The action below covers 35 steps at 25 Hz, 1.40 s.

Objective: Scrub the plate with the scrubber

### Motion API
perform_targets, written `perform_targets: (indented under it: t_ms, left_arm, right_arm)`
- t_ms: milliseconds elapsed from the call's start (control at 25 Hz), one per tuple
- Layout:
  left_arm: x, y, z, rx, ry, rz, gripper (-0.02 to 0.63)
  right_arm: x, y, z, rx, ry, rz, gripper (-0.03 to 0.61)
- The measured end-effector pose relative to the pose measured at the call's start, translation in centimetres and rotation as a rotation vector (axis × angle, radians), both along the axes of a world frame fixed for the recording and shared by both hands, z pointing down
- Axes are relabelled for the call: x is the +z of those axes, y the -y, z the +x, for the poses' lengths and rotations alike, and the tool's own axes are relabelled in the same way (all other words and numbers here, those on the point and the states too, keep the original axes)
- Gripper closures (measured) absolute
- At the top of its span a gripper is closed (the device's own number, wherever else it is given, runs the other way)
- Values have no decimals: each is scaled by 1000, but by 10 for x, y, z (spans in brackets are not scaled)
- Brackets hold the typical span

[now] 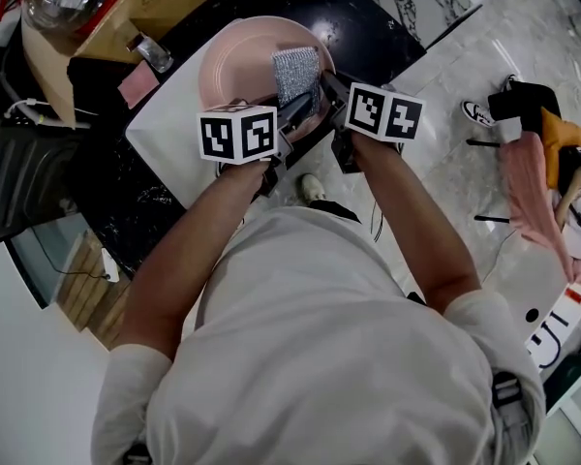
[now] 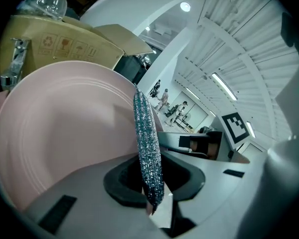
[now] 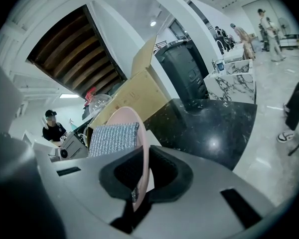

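- Pink plate (image 1: 237, 61), tilted over counter (image 1: 165, 139); rim clamped in R hand-held gripper (image 3: 138, 178).
- L hand-held gripper (image 2: 152, 185) pinches silver scrubber (image 2: 147, 133), flat against plate's inner face.

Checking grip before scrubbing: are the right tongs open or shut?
Shut on the plate; its pink rim sits pinched between the right tongs.

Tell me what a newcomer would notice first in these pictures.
The big pink plate stands out first, at the top centre of the head view, its rim clamped in the right gripper. Next comes the glittery silver scrubber, gripped by the left gripper and lying against the plate's face. The two black-and-white marker cubes just below them also catch the eye.
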<state>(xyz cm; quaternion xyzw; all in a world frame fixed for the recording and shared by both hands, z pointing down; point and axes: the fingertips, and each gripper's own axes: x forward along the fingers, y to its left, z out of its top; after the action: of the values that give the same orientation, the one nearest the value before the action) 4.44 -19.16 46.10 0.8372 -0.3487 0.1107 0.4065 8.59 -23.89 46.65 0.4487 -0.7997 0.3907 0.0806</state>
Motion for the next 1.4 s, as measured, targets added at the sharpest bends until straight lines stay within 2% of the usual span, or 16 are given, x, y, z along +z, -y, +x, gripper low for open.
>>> perform_targets:
  t_ms: [280,720,1120,1400]
  left_arm:
    - [9,-11,-4,51,52,10,543]
    - [21,-28,-22,188,219,65,541]
    - [33,-33,-62,184,321,61,541]
    - [31,-18,-110,136,418,81,541]
  right_arm:
    - [1,2,2,5,3,-1,551]
    - [-1,7,10,16,25,0,551]
    - [-3,4,10,-9,29,9,546]
    - [1,2,12,-22,19,6,548]
